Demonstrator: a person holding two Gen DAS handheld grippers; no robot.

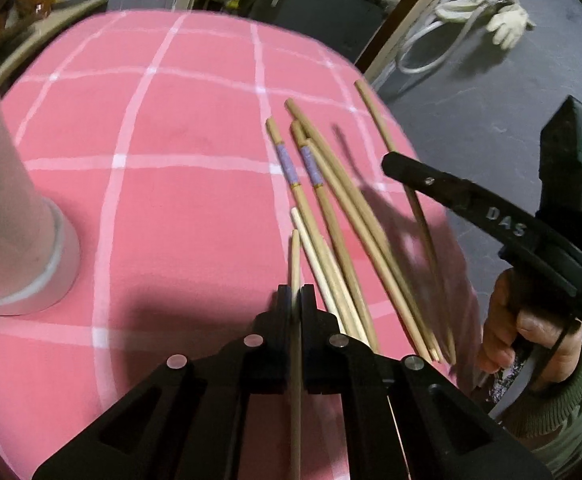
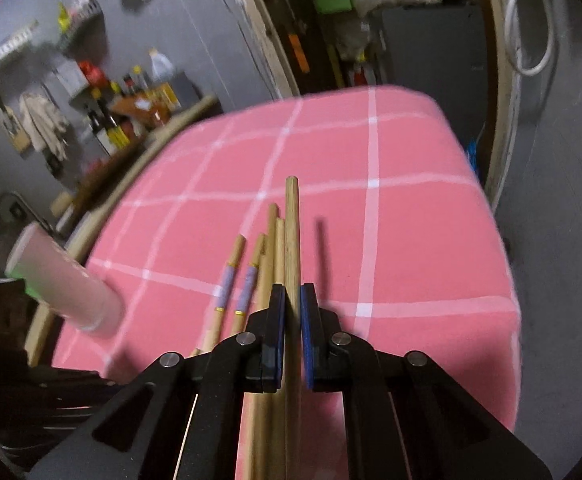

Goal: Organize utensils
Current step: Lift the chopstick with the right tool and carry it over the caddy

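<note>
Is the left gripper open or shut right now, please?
Shut: the left gripper has its fingers pinched on a pale chopstick between them.

Looks like a cluttered home kitchen or storeroom, dim and grey-walled. Far left in the right wrist view: a shelf [image 2: 131,112] crowded with sauce bottles [image 2: 111,132], a big plastic jug [image 2: 161,65], a rack [image 2: 7,50] on the wall, a cloth [image 2: 41,124] hung beneath. Near: a table under a pink checked cloth [image 2: 411,240]. Far right in the left wrist view: work gloves [image 1: 491,16] and a coiled white cable [image 1: 423,52] on the bare grey floor [image 1: 491,92].
</note>
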